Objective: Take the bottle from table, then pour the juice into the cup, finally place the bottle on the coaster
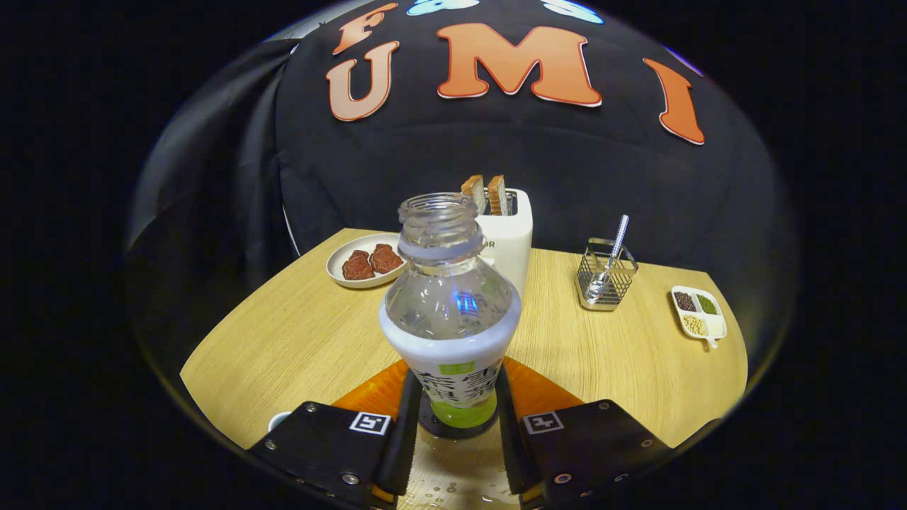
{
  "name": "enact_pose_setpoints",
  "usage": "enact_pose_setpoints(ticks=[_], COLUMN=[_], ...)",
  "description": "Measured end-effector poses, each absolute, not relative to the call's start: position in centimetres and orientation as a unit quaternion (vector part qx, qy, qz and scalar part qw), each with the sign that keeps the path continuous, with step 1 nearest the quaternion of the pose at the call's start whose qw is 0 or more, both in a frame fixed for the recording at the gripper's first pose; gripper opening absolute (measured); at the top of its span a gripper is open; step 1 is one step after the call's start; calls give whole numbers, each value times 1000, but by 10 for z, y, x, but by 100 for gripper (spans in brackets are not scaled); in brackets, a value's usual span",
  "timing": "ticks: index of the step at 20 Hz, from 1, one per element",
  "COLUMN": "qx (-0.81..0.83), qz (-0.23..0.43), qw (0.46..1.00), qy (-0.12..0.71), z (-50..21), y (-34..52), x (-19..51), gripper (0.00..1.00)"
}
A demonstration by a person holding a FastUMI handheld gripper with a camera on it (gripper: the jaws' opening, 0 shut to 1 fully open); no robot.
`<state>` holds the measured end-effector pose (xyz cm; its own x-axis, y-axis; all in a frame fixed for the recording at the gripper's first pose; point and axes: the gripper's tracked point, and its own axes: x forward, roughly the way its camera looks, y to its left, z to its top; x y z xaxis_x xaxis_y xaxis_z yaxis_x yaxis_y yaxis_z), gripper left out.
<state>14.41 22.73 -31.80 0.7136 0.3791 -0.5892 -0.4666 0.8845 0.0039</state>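
Pale wood-grain worktop (297,340) carries everything, with dark cloth behind it. Farthest left beyond the tongs, a white plate (339,273) holds two dark red pieces. Next, just beside the left finger at the near edge, a small white rim shows; it may be the cup, but too little is visible to tell. At centre, the bottle (450,312) stands upright and uncapped between the fingers of the tongs (453,418), both inner pads pressing its labelled lower body, so the tongs are closed on it. Its base meets a dark round disc, judged to be the coaster (453,429), with an orange mat (368,389) spreading to both sides. The clear upper body looks nearly empty, so pouring is probably done and the step in hand is the set-down. Droplets lie on the worktop just before the disc. Behind the bottle stands a white toaster (511,244) with two slices of bread; further right a wire holder (604,280) with a spoon, then a small divided dish (699,315). To finish well: confirm the base sits flat and centred on the disc, then part the fingers evenly and slowly, so neither pad drags the light bottle sideways. Withdraw straight back, keeping level.
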Motion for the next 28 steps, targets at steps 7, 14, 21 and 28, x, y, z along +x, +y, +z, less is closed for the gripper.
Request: enact_pose_setpoints(ticks=[7, 14, 21, 28], qx=[-80, -91, -88, -98], qz=[242, 236, 209, 151], qw=[916, 918, 937, 958], qy=[310, 306, 265, 223], z=[-339, -328, -259, -169], y=[233, 226, 195, 137], x=[141, 137, 121, 90], gripper=[60, 88, 98, 98])
